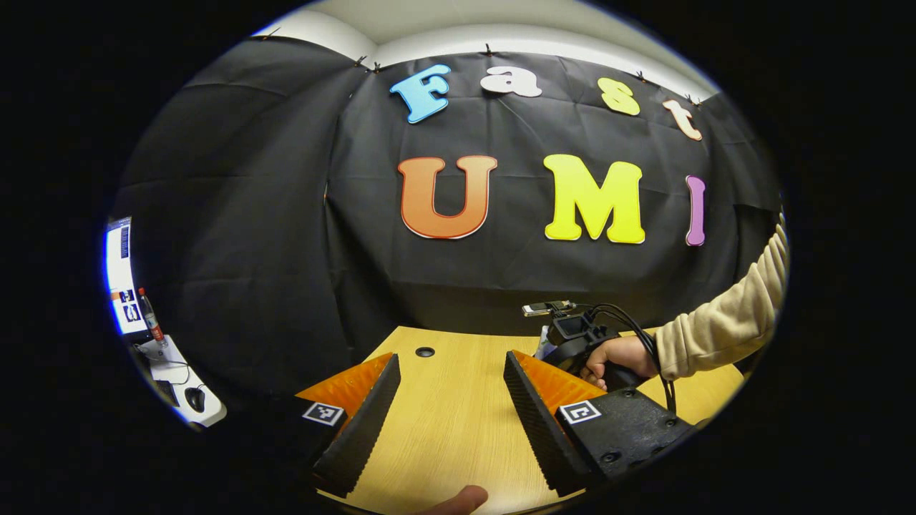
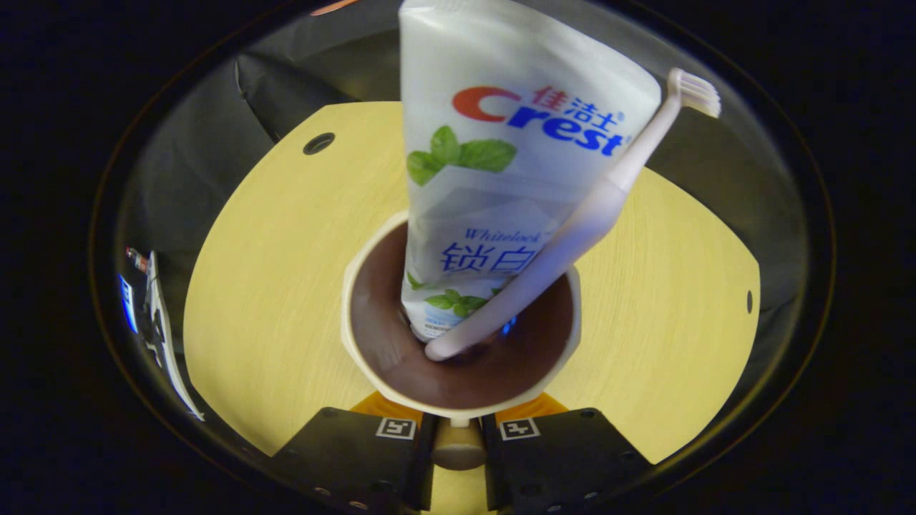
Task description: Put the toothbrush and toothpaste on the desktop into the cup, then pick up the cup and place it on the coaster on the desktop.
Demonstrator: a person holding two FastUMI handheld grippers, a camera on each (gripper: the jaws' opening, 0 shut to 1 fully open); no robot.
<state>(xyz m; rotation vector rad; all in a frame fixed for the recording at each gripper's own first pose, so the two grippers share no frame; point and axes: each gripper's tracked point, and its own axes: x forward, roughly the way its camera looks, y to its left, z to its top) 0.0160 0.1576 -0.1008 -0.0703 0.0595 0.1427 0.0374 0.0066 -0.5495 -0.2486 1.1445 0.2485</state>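
In the right gripper view, the cup [image 2: 458, 336] sits at the centre of the frame above the wooden counter [image 2: 272, 286], with the toothpaste [image 2: 494, 164] standing upright inside it and the toothbrush [image 2: 572, 229] leaning across the tube, bristles toward the upper right. The right claw [image 2: 458, 433] is narrow, its 2 fingers closed on what looks like the cup's handle at the bottom centre. So the filling step looks done and the carry is in hand; I cannot tell whether the cup is lifted. The coaster is not identifiable here. In the left gripper view, the left claw [image 1: 451, 415] is wide and holds nothing. Next: keep the cup level, find the coaster and set the cup down squarely on it.
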